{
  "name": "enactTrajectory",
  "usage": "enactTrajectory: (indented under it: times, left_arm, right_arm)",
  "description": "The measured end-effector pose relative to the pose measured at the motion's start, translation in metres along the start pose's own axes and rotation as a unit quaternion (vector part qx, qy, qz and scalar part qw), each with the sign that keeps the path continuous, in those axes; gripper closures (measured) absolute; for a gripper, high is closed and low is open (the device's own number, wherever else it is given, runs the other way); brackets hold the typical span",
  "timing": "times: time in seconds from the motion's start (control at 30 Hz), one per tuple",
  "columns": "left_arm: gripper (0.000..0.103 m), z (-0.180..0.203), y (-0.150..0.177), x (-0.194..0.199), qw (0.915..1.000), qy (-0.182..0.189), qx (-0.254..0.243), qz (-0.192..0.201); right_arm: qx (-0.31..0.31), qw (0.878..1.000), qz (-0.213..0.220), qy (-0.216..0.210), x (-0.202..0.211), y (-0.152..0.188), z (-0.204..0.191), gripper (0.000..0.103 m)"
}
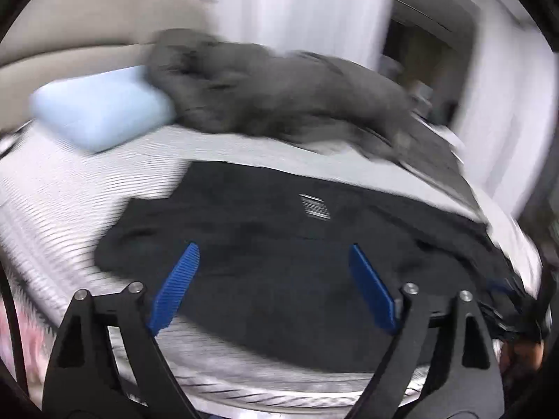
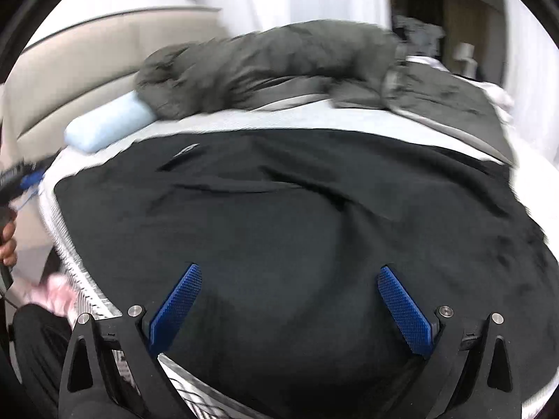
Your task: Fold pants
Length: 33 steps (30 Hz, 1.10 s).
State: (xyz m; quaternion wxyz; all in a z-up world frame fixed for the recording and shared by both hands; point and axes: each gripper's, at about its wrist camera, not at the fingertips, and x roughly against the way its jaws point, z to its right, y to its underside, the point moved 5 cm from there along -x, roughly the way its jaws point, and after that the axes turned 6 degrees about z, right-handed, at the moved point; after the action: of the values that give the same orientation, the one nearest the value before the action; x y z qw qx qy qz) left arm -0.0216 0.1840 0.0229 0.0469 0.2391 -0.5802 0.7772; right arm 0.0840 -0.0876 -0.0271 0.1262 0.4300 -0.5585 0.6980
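A bed (image 1: 52,188) with a pale striped cover fills both views, backed by a beige padded headboard (image 2: 104,56) and white curtains (image 1: 297,7). The black pants (image 2: 279,227) lie spread flat across the near part of the bed, a small white label (image 1: 315,206) showing on the fabric in the left wrist view. Beyond them a rumpled grey blanket (image 2: 279,66) lies heaped, touching a light-blue pillow (image 1: 101,110) near the headboard. The left tool (image 1: 274,255) hangs over the pants with its blue pads wide apart, gripping nothing. The right tool (image 2: 290,276) likewise stands spread over the dark cloth, holding nothing. Both frames are motion-blurred.
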Motion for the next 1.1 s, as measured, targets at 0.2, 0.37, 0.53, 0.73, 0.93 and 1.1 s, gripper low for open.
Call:
enactTrajectory:
  times: [0.2,0.37,0.53,0.73,0.93,1.1]
  left_arm:
    - [0.014,0.096,0.054,-0.081,0.9862,0.092,-0.089,-0.105]
    - [0.015,0.086,0.075,-0.1,0.9835,0.062,-0.096,-0.14]
    - [0.015,0.082,0.075,-0.112,0.9852,0.04,-0.098,-0.135]
    - [0.014,0.094,0.064,-0.098,0.9884,0.069,-0.089,-0.101]
    - [0.01,0.174,0.057,-0.111,0.9746,0.138,-0.153,-0.089]
    - [0.017,0.193,0.084,-0.151,0.9594,0.139,-0.174,-0.174]
  right_arm:
    - [0.05,0.995,-0.08,-0.044,-0.036,0.026,-0.019,0.008]
    - [0.053,0.994,-0.066,0.07,0.015,0.05,0.061,0.009]
    - [-0.05,0.972,-0.073,0.218,0.085,0.087,0.192,0.007]
    - [-0.086,0.967,-0.032,0.237,0.116,0.064,0.199,0.006]
    - [-0.042,0.996,-0.019,0.075,0.056,0.008,0.101,0.001]
    - [0.013,0.994,-0.094,0.06,-0.016,0.006,0.078,0.002]
